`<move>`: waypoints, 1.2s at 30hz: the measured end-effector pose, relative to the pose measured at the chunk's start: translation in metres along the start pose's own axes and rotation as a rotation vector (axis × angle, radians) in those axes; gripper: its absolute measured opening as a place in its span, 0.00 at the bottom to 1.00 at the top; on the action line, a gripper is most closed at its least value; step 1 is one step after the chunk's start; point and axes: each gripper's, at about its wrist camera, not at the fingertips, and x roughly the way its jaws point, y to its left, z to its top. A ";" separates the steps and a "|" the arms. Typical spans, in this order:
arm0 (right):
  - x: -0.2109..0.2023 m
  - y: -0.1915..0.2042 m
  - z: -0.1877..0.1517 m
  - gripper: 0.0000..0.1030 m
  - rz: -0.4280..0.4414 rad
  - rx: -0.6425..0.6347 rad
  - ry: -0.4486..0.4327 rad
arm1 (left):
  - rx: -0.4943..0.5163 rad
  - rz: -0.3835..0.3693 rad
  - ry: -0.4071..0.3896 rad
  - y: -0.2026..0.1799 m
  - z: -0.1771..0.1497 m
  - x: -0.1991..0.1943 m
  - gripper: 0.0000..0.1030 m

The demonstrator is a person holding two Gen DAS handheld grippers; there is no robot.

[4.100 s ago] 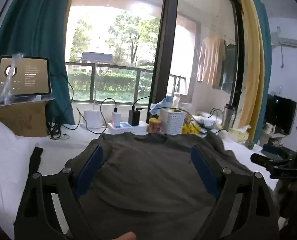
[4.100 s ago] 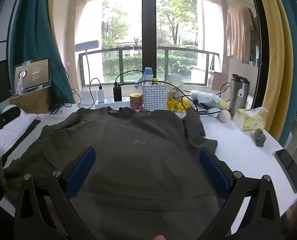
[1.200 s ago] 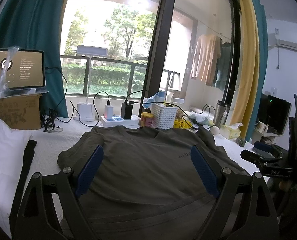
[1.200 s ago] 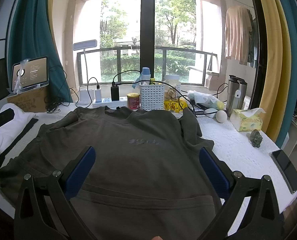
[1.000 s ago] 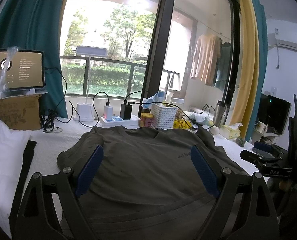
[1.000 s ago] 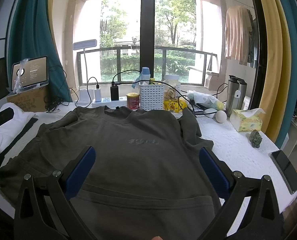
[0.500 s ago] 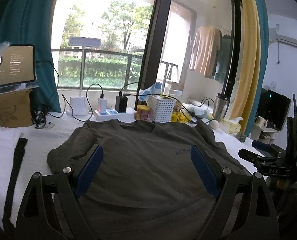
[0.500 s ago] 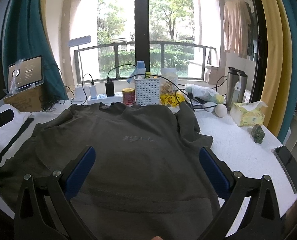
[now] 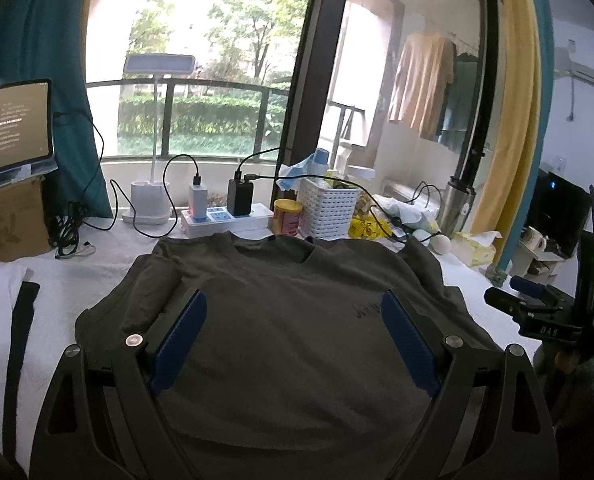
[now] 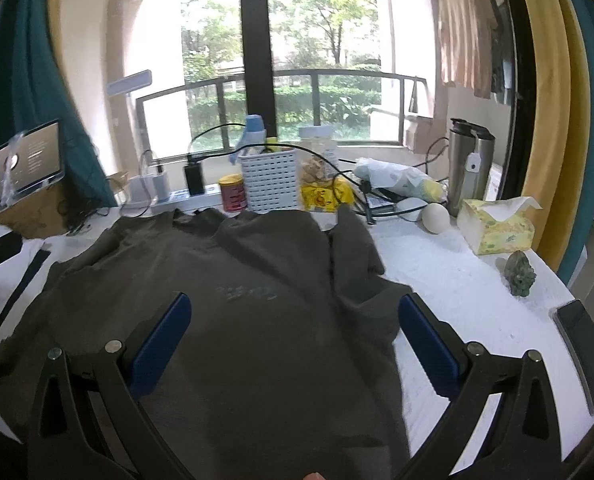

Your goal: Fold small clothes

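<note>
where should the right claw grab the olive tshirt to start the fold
Probably the right sleeve, which lies bunched and raised at the edge of the olive t-shirt, giving a ridge to pinch. Come from the right, over the bare white table; the open right claw then carries it inward across the flat body.

A white slotted basket (image 10: 271,182) stood at the table's far edge. Just left of it sat a red can (image 10: 232,192), then a power strip (image 9: 227,220) with chargers plugged in. Right of the basket lay a yellow packet (image 10: 327,196), a white ball (image 10: 435,218) and a tissue box (image 10: 495,227).
</note>
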 end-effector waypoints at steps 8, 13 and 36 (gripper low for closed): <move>0.019 -0.024 0.024 0.99 -0.006 0.021 0.002 | -0.010 0.024 0.009 0.001 0.020 0.018 0.89; 0.035 -0.036 0.034 0.99 -0.015 0.012 0.015 | -0.018 0.032 0.029 0.003 0.026 0.036 0.89; 0.180 -0.075 0.065 0.76 0.101 0.035 0.257 | -0.068 0.091 0.139 0.033 0.026 0.102 0.89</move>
